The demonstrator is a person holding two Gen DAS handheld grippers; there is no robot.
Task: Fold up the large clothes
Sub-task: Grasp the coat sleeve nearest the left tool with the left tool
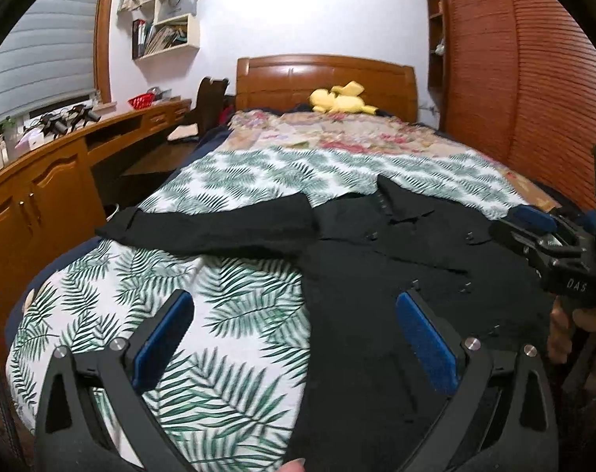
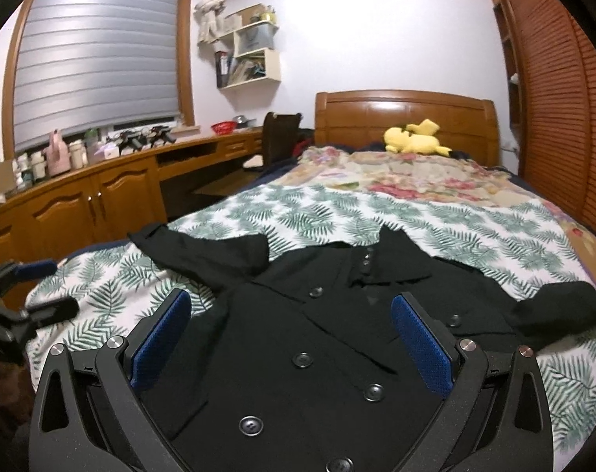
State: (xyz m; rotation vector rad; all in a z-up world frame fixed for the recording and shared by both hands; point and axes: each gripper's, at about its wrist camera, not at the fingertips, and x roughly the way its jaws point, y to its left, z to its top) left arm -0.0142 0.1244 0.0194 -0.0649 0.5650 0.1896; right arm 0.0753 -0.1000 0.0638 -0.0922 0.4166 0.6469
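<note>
Black coat point(image 2: 298, 354) lies lengthwise toward the bed's point(image 2: 435, 216) headboard, beneath my right gripper point(image 2: 290, 338), both claws wide and empty.

We count one black coat point(image 2: 317, 354), one yellow plush toy point(image 2: 414, 139), one red basket point(image 2: 223, 128), two claws point(image 2: 290, 338) point(image 1: 294, 330).

Black double-breasted coat point(image 2: 298, 338) w/ black buttons point(image 2: 251, 426). Bedsheet point(image 1: 227, 314): white w/ green fern-leaf print. Blanket point(image 2: 408, 181): beige floral, pink/red. Plush toy point(image 2: 414, 139) yellow. Gripper pads point(image 2: 160, 340) blue, frames black.
</note>
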